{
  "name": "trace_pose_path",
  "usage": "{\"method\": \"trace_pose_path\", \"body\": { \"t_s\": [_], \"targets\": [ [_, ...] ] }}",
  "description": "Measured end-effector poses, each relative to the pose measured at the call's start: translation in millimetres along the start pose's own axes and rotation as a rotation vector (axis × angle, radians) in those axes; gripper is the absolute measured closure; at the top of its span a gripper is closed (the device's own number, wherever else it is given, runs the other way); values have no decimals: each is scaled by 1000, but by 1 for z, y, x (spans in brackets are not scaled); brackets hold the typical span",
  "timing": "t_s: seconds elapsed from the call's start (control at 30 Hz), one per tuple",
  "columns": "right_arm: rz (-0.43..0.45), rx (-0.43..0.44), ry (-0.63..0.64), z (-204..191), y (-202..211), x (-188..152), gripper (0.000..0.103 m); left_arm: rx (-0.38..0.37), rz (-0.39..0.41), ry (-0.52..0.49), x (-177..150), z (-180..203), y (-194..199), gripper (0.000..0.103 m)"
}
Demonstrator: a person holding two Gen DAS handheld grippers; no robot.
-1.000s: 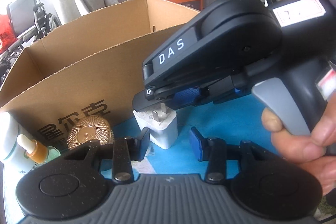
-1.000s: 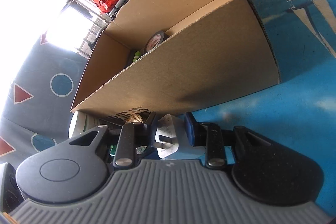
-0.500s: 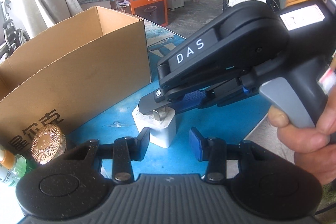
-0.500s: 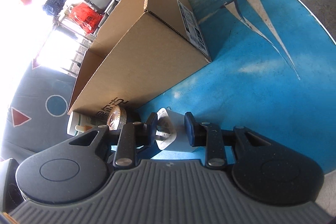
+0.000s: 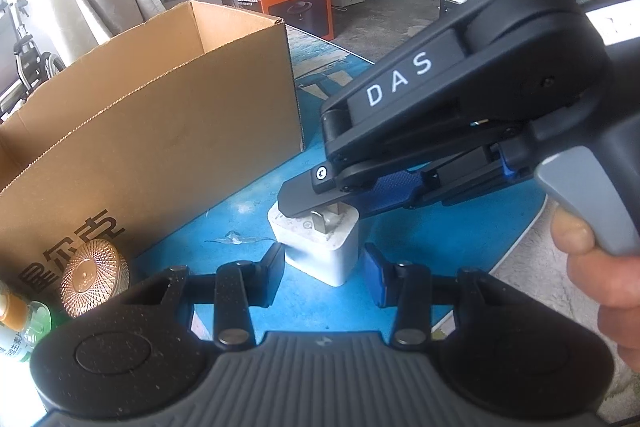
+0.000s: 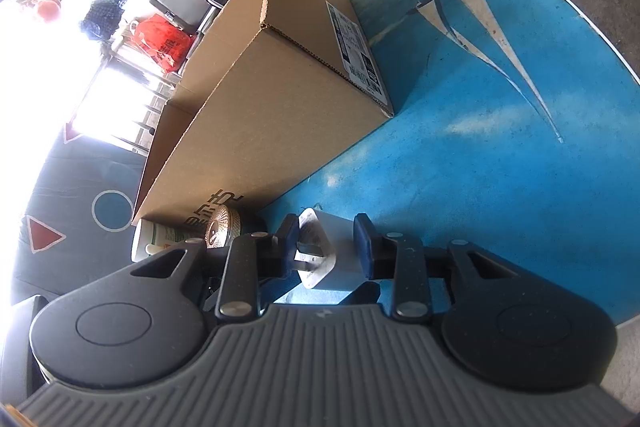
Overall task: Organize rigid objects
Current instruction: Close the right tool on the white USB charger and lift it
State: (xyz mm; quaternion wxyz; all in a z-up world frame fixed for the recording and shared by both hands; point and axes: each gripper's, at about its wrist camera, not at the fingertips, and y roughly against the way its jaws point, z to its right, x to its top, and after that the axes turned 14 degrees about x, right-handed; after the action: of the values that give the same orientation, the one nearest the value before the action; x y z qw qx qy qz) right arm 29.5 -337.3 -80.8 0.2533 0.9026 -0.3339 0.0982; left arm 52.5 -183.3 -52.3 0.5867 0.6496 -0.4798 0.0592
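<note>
Between the black and blue-padded fingers of the left gripper (image 5: 324, 269), a white square plastic plug adapter (image 5: 320, 247) stands on the blue painted round table (image 5: 440, 247) with its metal prongs up; the left finger seems to touch its side while a gap shows at the right one, so a firm pinch cannot be confirmed. The right gripper (image 6: 326, 247), held in a person's hand (image 5: 600, 267), reaches over the same adapter with its jaws straddling it, one finger at the prongs, apparently not clamped. An open brown cardboard box (image 5: 160, 131) stands just beyond, and a round gold patterned lid (image 5: 94, 277) sits against its front wall.
</note>
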Motion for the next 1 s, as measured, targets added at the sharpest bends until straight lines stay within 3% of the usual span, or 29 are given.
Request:
{"method": "trace_pose_path", "body": {
  "t_s": [0.4,0.57,0.73,0.83,1.0],
  "targets": [
    [0,-7,-25,1,1,-2,70,-20,4,-9,7,1,-7,59],
    [17,45,-93,10,9,0,70,-44,12,15,4,-8,-6,59],
    [44,28,-100,13,17,1,70,-19,25,-1,-1,-5,-1,61],
    [35,19,-90,11,15,0,70,-12,33,-15,-3,-1,2,67],
    [16,-1,-54,6,9,-1,70,6,38,-22,-2,4,4,68]
  ]
}}
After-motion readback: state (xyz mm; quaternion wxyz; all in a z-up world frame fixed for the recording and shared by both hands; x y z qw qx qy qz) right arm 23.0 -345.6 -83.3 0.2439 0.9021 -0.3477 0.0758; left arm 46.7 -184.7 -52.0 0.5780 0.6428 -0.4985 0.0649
